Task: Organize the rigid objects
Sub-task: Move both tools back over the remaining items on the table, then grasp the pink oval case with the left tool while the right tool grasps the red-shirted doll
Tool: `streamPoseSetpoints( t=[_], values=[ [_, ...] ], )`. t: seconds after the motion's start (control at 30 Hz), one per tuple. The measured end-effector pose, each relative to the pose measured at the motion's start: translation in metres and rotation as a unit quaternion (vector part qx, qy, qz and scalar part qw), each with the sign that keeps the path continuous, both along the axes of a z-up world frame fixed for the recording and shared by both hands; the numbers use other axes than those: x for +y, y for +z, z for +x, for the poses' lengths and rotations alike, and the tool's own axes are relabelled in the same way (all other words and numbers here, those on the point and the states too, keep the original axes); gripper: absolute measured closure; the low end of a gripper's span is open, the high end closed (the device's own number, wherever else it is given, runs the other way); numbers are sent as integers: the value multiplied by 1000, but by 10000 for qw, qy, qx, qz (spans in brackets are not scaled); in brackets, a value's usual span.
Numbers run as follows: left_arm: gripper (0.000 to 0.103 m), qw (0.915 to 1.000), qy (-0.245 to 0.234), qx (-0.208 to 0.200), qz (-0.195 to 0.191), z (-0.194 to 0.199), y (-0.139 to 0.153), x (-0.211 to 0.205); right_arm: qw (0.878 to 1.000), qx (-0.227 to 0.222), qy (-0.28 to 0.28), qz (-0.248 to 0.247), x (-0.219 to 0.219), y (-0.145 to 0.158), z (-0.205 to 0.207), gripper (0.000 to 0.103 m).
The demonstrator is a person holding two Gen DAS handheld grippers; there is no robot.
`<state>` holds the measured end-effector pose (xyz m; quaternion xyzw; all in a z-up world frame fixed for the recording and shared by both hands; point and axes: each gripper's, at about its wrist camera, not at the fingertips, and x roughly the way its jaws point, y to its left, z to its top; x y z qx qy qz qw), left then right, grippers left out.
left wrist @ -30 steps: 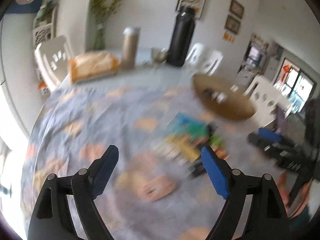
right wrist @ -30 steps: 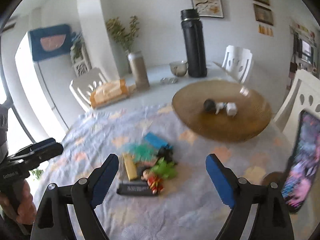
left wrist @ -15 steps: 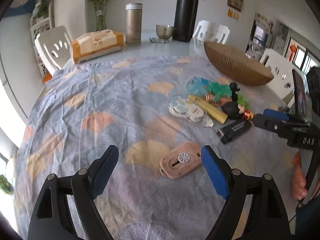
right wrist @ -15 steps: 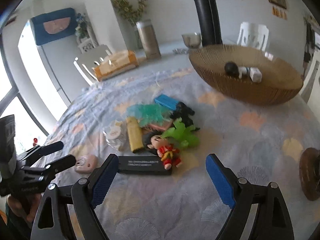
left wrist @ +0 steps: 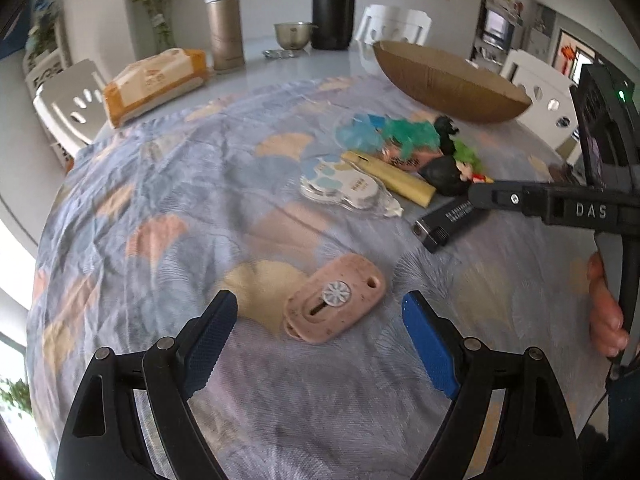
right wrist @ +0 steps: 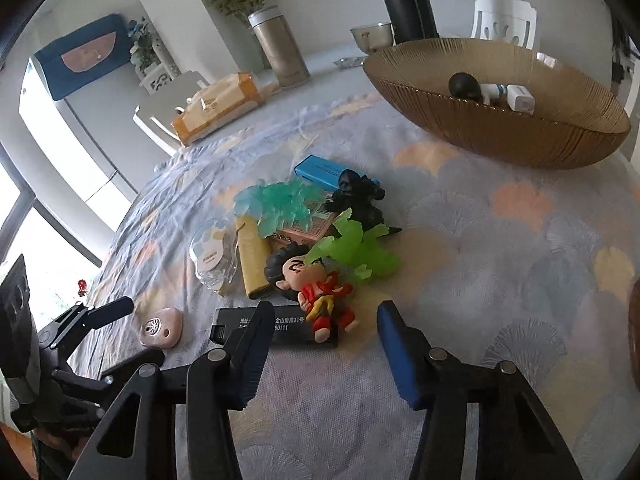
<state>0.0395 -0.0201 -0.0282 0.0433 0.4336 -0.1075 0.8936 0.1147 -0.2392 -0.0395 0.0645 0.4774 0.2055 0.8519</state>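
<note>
Right tongs (right wrist: 324, 340) closing, lower over black bar (right wrist: 280, 326).

Left gripper (left wrist: 320, 336): black angular linkage arms with silver pivot screws.
Left fingers (left wrist: 430, 350): blue pads — ribbed texture on their inner faces.
Right gripper (right wrist: 322, 350): same black frame, round silver screws.
Right gripper side bar (left wrist: 560, 206): matte black — white letters "DAS", one small screw.
</note>
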Motion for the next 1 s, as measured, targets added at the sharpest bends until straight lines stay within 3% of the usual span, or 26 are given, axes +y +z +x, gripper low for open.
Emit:
streamPoseSetpoints(
  t=[0.27, 0.3, 0.33, 0.4, 0.43, 0.53, 0.67, 1.0],
  values=[
    [24, 10000, -77, 40, 12, 0, -1, -3, 10000, -1, -9, 36, 1, 0, 1, 55],
    [33, 9999, -103, 38, -8, 1, -1, -2, 10000, 19, 36, 37, 2, -1, 2, 66],
    [49, 9999, -124, 49, -8, 1, -2, -3, 10000, 31, 78, 42, 4, -1, 2, 73],
    [64, 9998, -181, -17, 40, -1, -1, -5, 9999, -86, 102, -22, 6, 2, -1, 79],
    [66, 9997, -229, -46, 49, -2, -1, -7, 9998, -169, 111, -74, 8, 4, -3, 80],
    [66, 9997, -79, -207, 142, -4, 4, -6, 9993, -343, 60, -100, 7, 11, -11, 83],
    [66, 9972, 158, -417, -601, -12, 17, 8, 9993, -372, -71, -69, -8, 17, -31, 83],
    [66, 9980, 218, -527, -268, -16, 12, -3, 9970, -326, 63, -696, -24, 6, -78, 83]
  ],
)
